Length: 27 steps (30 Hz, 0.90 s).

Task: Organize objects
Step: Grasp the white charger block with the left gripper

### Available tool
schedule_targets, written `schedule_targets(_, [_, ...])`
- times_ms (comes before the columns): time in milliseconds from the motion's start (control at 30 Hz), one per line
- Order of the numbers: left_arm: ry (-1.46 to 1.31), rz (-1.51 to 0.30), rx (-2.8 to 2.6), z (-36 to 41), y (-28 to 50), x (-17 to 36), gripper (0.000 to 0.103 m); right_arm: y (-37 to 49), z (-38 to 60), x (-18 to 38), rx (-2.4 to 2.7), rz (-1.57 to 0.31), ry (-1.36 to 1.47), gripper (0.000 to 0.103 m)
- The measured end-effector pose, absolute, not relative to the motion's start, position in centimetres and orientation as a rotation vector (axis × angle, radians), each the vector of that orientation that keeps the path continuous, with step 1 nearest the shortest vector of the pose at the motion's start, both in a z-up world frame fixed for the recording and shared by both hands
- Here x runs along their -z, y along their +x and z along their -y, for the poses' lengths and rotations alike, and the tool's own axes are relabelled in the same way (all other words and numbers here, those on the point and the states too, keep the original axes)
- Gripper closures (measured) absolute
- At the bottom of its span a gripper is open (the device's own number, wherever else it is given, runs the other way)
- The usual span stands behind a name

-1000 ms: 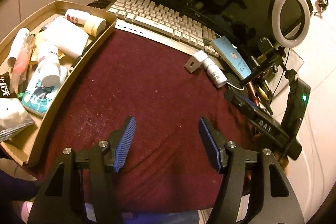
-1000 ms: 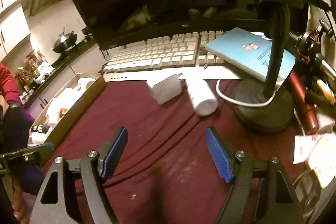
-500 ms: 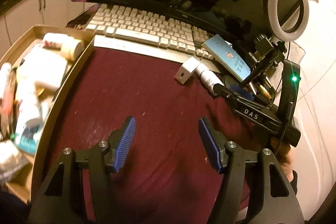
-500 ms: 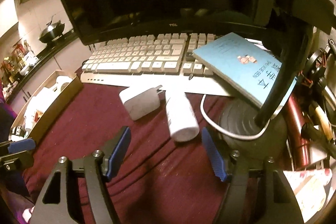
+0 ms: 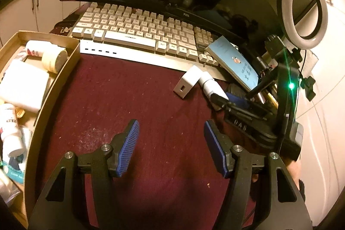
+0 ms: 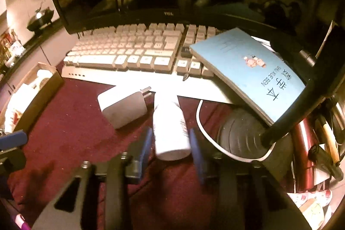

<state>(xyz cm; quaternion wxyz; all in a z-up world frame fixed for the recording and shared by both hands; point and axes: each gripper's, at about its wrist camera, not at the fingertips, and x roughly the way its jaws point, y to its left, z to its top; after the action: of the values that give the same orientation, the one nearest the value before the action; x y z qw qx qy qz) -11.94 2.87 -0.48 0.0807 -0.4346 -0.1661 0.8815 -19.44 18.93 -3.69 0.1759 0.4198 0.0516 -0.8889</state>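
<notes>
A white bottle point(image 6: 170, 133) lies on its side on the maroon cloth point(image 6: 71, 135), cap toward the keyboard. My right gripper point(image 6: 170, 139) straddles its base; the jaws are closing and both blue pads sit against the bottle's sides. The left wrist view shows the same bottle point(image 5: 210, 85) with the right gripper's black fingers over its near end. A white charger point(image 6: 124, 106) lies just left of the bottle, touching it. My left gripper point(image 5: 170, 139) hovers open over bare cloth with nothing between its fingers.
A cardboard box point(image 5: 54, 89) of bottles and packets lines the left. Behind are a keyboard point(image 6: 129, 51), a monitor and a blue notebook point(image 6: 248, 70). The ring light point(image 5: 304, 10), its round base point(image 6: 241, 135) and a white cable point(image 6: 201, 122) crowd the bottle's right.
My right gripper moved forward over the bottle and its jaws narrowed from wide apart to the bottle's sides. The left gripper drifted sideways, staying open.
</notes>
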Motion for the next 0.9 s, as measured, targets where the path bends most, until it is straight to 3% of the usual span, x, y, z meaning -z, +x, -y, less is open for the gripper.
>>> schedule_targets(500, [-1.325,0.287,-2.619,-6.9,-17.9,1.5,0.04,-12.2,-21.2,3.9,2.482,0.056,1.21,0.069])
schedule_targets(900, [-1.358,0.045,-2.614,-10.1,-23.6,3.2,0.042,-12.5,-23.5,4.4,2.505,0.201,1.219,0.069])
